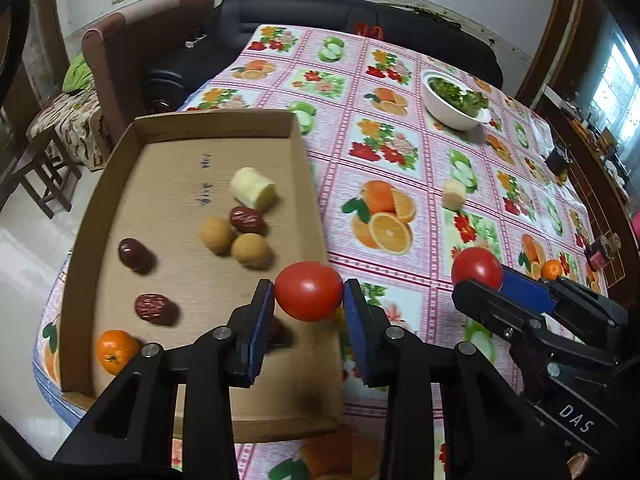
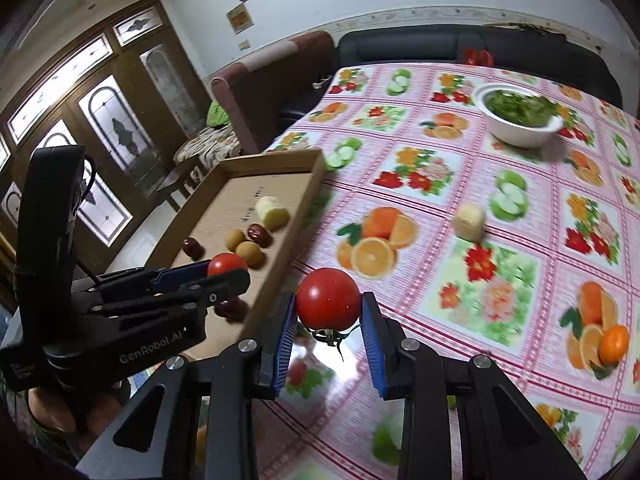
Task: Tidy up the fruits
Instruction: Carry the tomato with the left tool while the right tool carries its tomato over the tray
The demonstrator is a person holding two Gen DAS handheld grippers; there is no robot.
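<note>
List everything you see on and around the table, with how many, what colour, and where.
cardboard tray: one, brown, left part of the table
tomatoes: two, red; one in the left tool at the tray's right wall, one in the right tool over the tablecloth
red dates: at least three, dark red, in the tray
round brown fruits: two, tan, in the tray
pale chunks: two, cream; one in the tray, one on the cloth
oranges: two; one in the tray's near corner, one on the cloth
bowl of greens: one, white, far side
tablecloth: pink, fruit print
left tool: shut on a tomato
right tool: shut on a tomato
</note>
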